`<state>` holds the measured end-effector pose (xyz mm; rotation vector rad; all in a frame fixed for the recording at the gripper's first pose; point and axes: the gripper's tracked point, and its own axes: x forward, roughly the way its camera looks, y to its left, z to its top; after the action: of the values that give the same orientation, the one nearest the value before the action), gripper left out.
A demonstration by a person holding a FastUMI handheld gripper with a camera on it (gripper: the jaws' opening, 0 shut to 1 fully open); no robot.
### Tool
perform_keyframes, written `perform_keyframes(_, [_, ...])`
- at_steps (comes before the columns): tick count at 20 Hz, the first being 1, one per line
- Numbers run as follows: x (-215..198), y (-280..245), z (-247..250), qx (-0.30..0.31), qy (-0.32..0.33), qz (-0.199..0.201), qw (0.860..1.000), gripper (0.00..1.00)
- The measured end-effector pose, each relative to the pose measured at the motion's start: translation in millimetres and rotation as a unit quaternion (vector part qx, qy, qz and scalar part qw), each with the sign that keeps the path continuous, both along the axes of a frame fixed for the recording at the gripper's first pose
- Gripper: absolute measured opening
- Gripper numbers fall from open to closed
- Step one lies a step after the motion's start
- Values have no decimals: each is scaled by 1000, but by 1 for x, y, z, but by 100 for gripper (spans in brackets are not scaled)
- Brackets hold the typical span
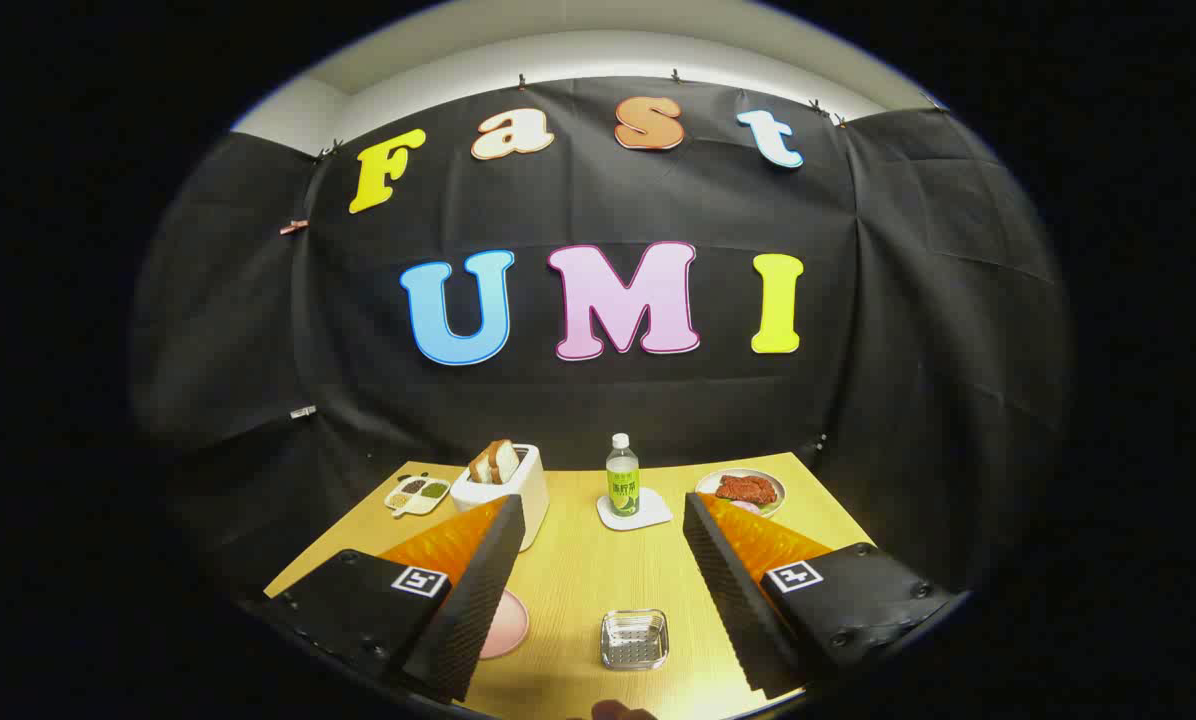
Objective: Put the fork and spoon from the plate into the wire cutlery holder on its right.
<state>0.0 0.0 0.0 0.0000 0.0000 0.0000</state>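
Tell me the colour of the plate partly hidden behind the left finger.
Pink: the round pink plate peeks out beside the open gripper in the gripper view.

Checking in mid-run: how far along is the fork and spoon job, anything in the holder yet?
Nothing looks done. The wire cutlery holder, between the fingers on the table, appears to hold nothing. The gripper is open and grips nothing. The pink plate is mostly hidden behind one finger, so I cannot tell where the fork and spoon lie. Both pickups and drops appear to remain.
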Motion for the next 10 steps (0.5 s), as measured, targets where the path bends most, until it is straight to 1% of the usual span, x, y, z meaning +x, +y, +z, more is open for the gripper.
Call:
perform_keyframes(8, [-5,24,-13,17,-2,-14,1000,99])
perform_keyframes(10, [-7,28,-15,8,-7,-20,1000,99])
